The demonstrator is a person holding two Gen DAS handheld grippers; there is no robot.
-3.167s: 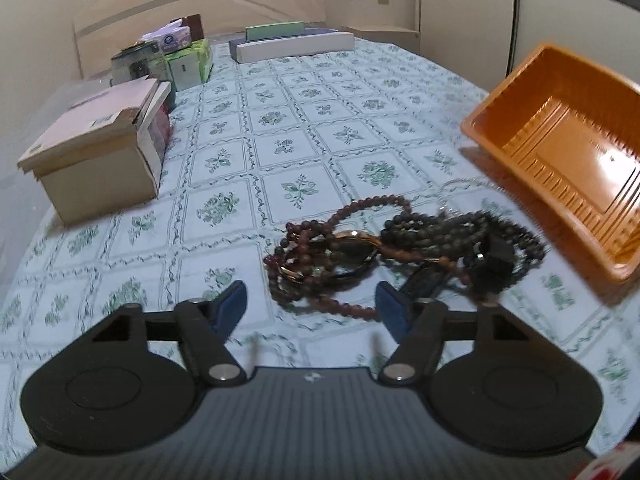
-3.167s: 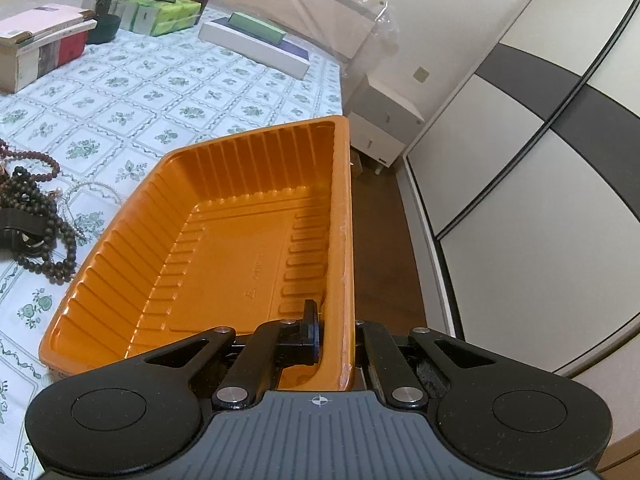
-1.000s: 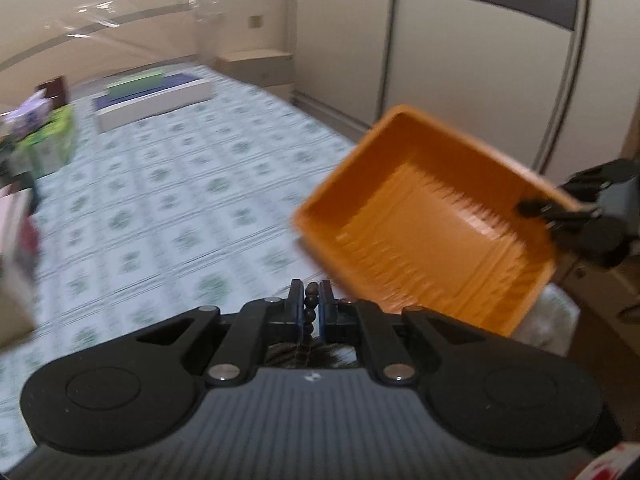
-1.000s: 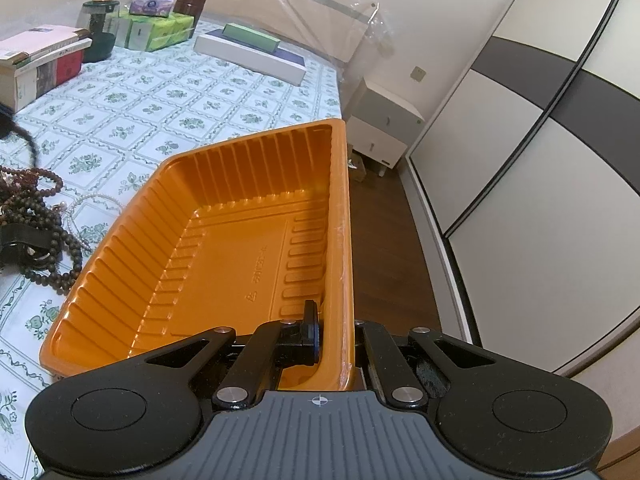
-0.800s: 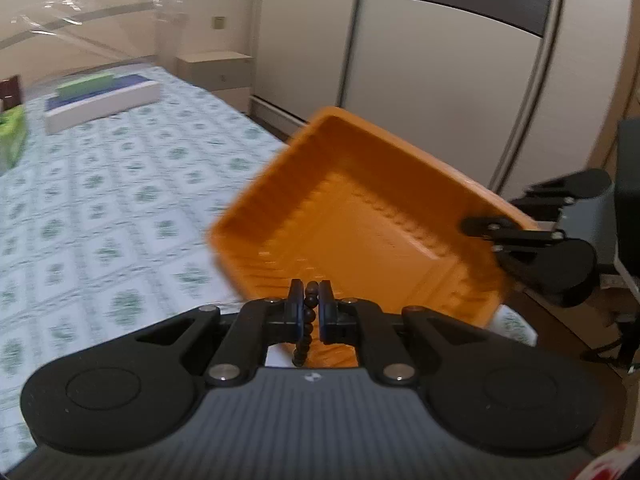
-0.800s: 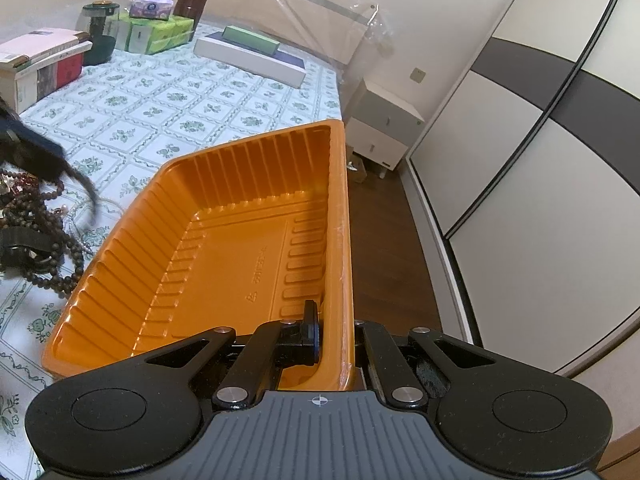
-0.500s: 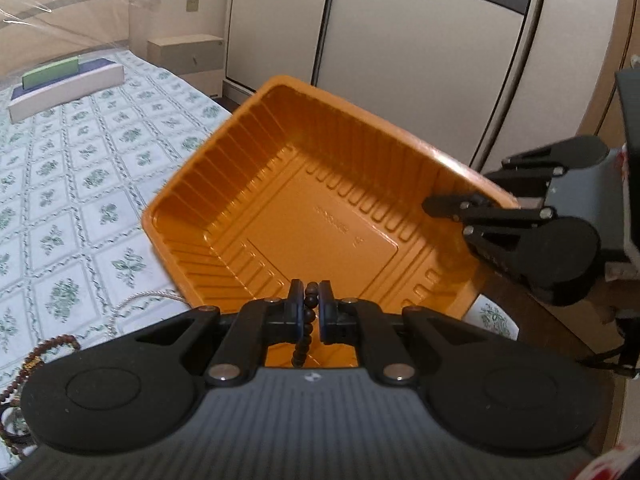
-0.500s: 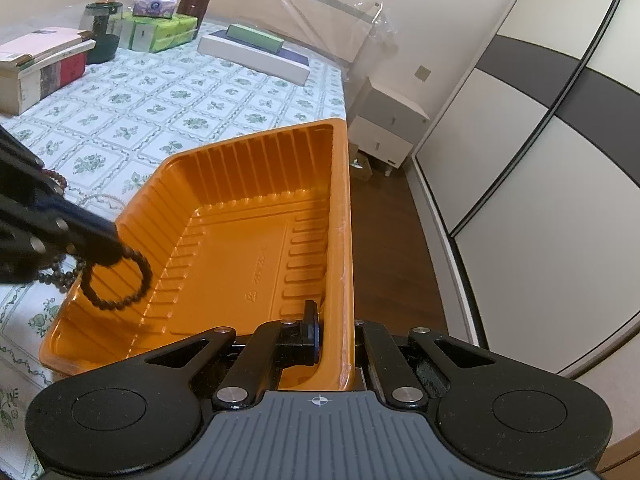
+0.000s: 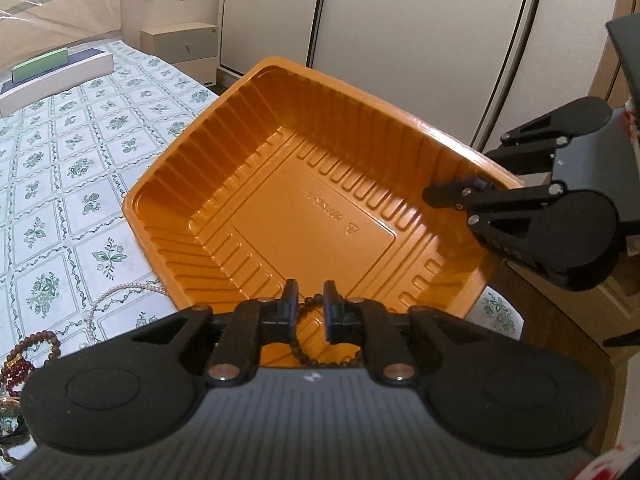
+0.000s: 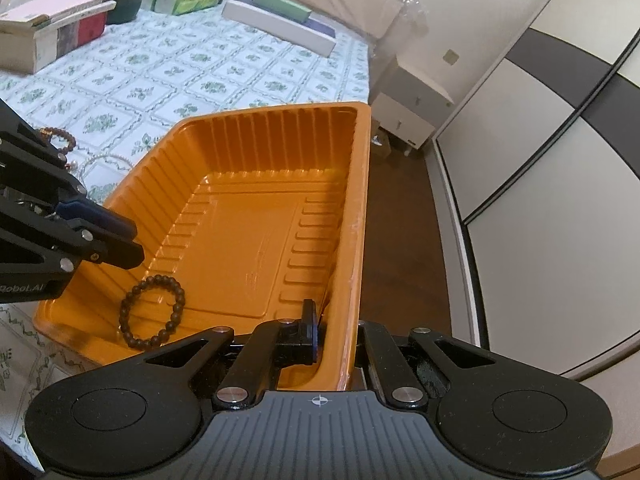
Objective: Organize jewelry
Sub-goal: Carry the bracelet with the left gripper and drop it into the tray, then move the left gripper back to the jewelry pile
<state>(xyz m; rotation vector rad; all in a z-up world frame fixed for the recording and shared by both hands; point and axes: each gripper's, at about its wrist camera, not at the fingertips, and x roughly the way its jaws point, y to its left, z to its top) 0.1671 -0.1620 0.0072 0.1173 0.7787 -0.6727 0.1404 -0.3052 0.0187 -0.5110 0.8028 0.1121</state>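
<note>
An orange plastic tray (image 9: 360, 92) (image 10: 280, 110) is held tilted at the table's edge. My right gripper (image 10: 336, 320) (image 9: 460, 178) is shut on its near rim, one finger inside and the other hidden behind the wall. A dark bead bracelet (image 10: 152, 312) lies loose on the tray's floor near its left corner. My left gripper (image 9: 311, 300) (image 10: 128, 240) hovers just above that corner. Its jaws are opening, and the pads do not press on the bracelet (image 9: 320, 356), which shows through the gap and below it.
More bead strands (image 9: 24, 360) (image 10: 60, 136) and a thin pearl necklace (image 9: 120, 292) (image 10: 104, 160) lie on the patterned cloth left of the tray. Boxes (image 10: 52, 28) stand at the far left and a long white box (image 10: 280, 24) at the back. A small cabinet (image 10: 412, 108) and wardrobe doors are beyond the table's edge.
My left gripper swung from the bead pile over the tray with the dark bracelet pinched. Its jaws have now parted and the bracelet has dropped onto the tray's floor. The right gripper kept its hold.
</note>
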